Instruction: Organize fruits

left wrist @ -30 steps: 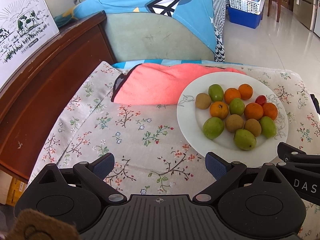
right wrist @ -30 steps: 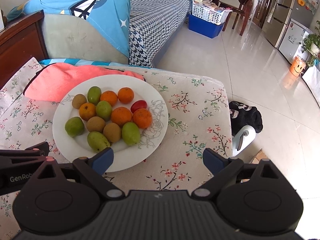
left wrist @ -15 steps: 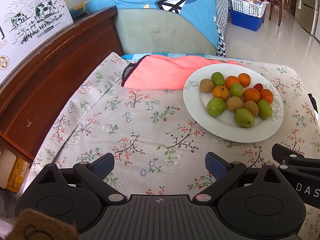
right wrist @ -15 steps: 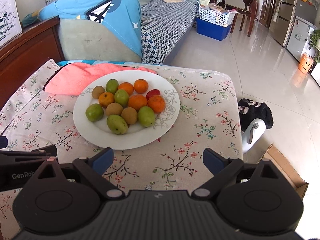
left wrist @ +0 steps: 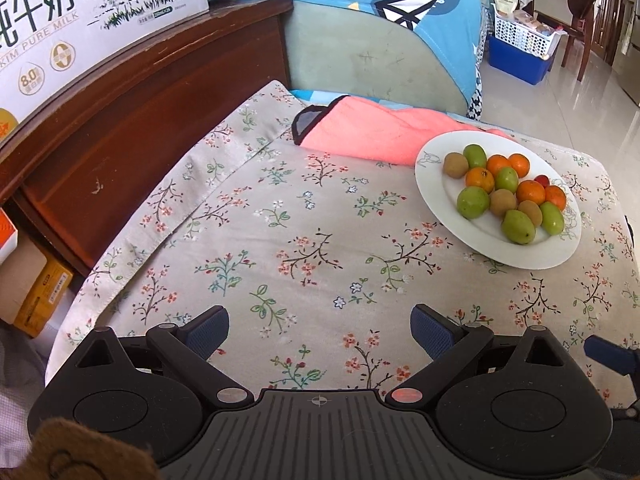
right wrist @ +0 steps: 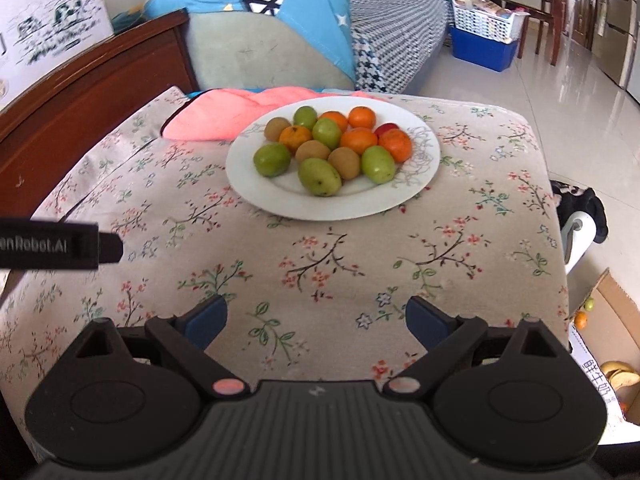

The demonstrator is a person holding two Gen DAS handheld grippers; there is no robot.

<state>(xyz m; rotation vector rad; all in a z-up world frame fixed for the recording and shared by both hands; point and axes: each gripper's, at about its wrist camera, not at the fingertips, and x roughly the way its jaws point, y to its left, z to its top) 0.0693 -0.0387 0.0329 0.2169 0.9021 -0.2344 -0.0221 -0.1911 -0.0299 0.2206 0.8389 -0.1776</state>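
A round, glossy white plate (right wrist: 424, 160) with a faint line drawing on its rim sits on a floral cotton tablecloth (right wrist: 320, 264), toward one o'clock from the left gripper (left wrist: 320, 330) and at twelve o'clock from the right gripper (right wrist: 316, 318). Heaped on it are smooth oval green fruits (right wrist: 319, 176), dimpled round oranges (right wrist: 359, 139), fuzzy brown kiwis (right wrist: 344, 162) and one small red fruit (right wrist: 387, 128) at the pile's far edge, all touching their neighbours. A soft, quilted pink cloth (right wrist: 224, 114) lies bunched at the plate's eleven o'clock, its edge tucked just behind the rim.

Both claws hover above the cloth with their ribbed blue pads (left wrist: 208, 332) spread wide and nothing between them. In the right wrist view, a black bar of the left tool (right wrist: 60, 244) juts in at nine o'clock.

Beyond the table stand a dark polished wooden cabinet (left wrist: 140, 120), a printed milk carton (left wrist: 80, 12) and a pale green sofa (left wrist: 360, 52) draped in blue fabric.
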